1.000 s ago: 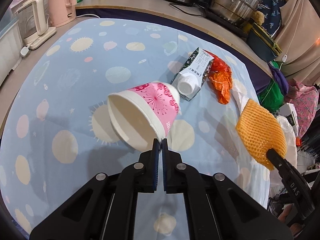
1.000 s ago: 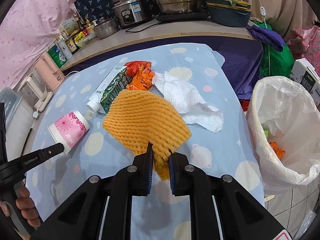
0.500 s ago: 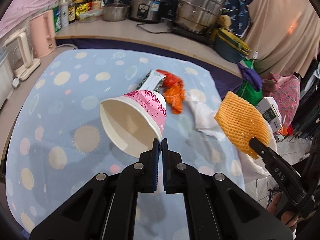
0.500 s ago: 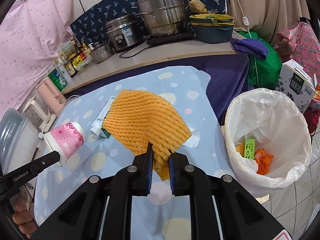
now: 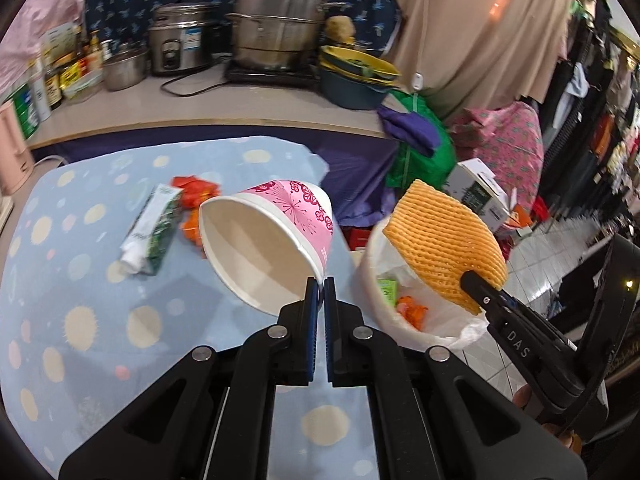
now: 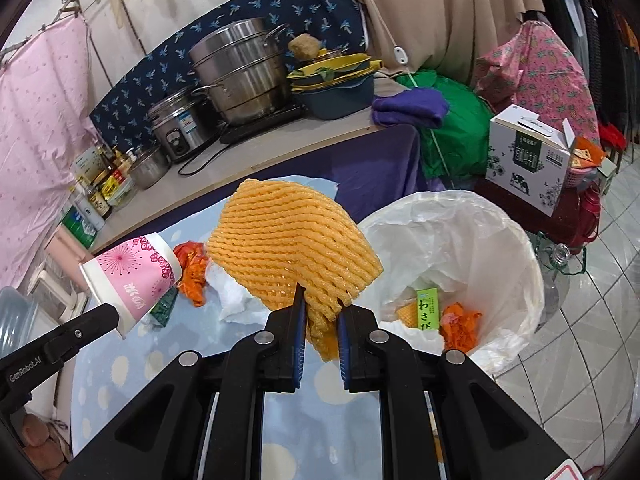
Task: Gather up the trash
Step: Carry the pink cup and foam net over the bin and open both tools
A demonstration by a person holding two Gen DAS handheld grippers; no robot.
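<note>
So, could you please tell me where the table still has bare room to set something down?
The near part of the tablecloth, in front of the milk carton, is bare, and so is its far edge by the counter. It is crowded where the carton, the orange wrapper and the white tissue lie together.

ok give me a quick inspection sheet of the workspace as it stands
surface: table under a blue dotted cloth.
job's things: pink paper cup in the left tool; orange foam net in the right tool; white-lined bin holding some trash.
clutter: milk carton, orange wrapper, white tissue on the cloth.
grippers: both shut on their loads.
cables: black cord on the counter.
surroundings: steel pots, bottles, boxed carton.
</note>
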